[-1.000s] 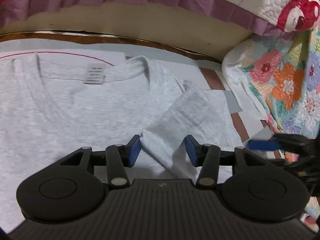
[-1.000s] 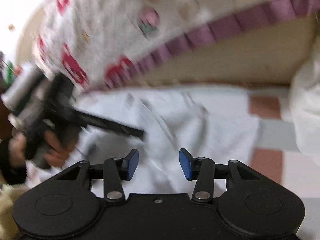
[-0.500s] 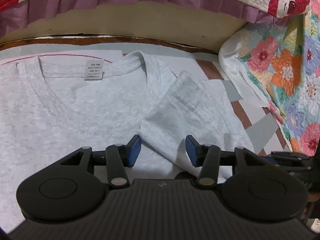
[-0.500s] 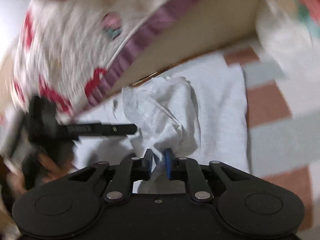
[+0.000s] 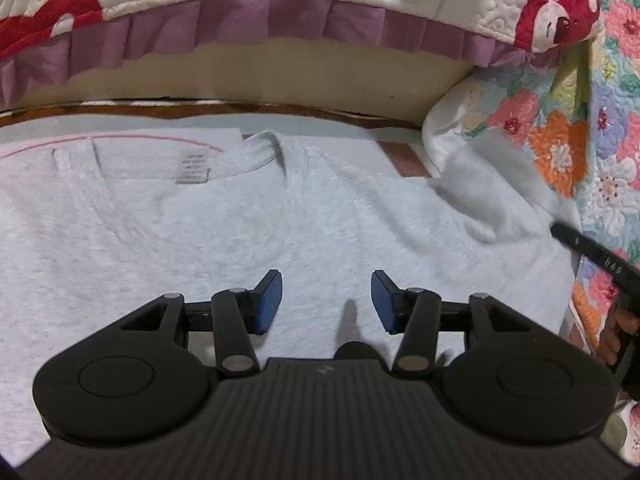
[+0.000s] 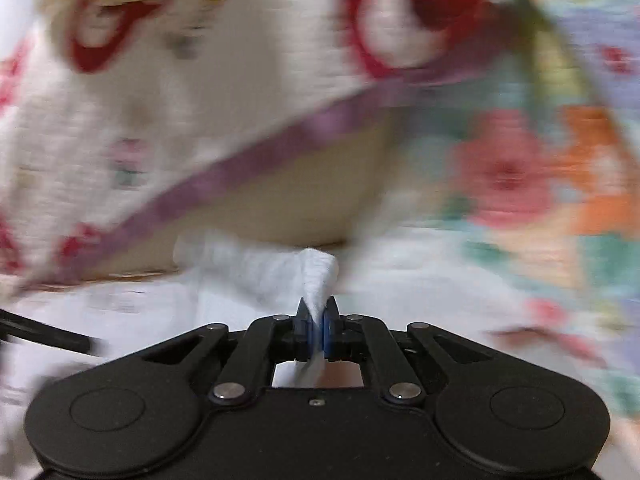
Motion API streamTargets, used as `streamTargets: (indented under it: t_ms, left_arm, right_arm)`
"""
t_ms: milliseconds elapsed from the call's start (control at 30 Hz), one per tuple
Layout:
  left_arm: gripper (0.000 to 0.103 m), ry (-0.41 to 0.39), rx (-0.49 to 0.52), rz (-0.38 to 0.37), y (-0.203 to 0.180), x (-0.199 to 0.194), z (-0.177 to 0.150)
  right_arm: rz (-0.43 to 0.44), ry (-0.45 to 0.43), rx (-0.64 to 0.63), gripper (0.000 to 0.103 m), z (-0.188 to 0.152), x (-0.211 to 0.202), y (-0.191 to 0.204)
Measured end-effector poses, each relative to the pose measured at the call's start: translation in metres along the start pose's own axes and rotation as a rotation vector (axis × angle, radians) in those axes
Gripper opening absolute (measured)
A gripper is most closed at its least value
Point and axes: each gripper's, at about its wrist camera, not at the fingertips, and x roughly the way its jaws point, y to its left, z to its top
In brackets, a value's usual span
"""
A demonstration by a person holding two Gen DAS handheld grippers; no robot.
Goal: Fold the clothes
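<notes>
My left wrist view, one grey T-shirt spread flat, one neck label at 11 o'clock, my left gripper wide open and empty, right wrist view, blurred, my right gripper clamped on one bunched sleeve at 12 o'clock.

One light grey T-shirt lies spread out, with one label at its far collar. Two grippers show: the left gripper and the right gripper. Two quilts hang beyond: one with a purple frill at the far side, one floral at the right.
</notes>
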Motion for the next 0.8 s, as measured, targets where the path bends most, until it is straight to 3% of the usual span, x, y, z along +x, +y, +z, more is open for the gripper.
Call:
streamTargets:
  t_ms: [100,200,367,500,600,700,800]
  left_arm:
    - [0.048,0.022,0.002,0.017,0.003,0.001,-0.005]
    - [0.048,0.035,0.008,0.027,0.004,-0.002,-0.011]
    - [0.048,0.057,0.018,0.045,0.007,-0.007,-0.021]
    - [0.048,0.044,0.034,0.118,0.018,-0.034,-0.024]
    - [0.048,-0.004,-0.012,0.209,0.046,-0.073,-0.020]
    - [0.048,-0.061,-0.077,0.355,0.084,-0.119,-0.014]
    - [0.049,-0.089,-0.117,0.534,0.124,-0.162,-0.014]
  right_arm:
    - [-0.092,0.085,-0.012,0.005,-0.024,0.005,-0.023]
    - [-0.120,0.125,-0.040,0.005,-0.042,0.015,-0.018]
    - [-0.151,0.128,-0.023,0.005,-0.041,0.020,-0.016]
    - [-0.186,0.162,-0.078,0.006,-0.043,0.025,-0.018]
    - [-0.229,0.177,-0.129,0.010,-0.042,0.024,-0.018]
    - [-0.331,0.242,-0.208,0.011,-0.032,0.034,-0.027]
    - [-0.385,0.252,-0.244,0.013,0.016,0.044,-0.038]
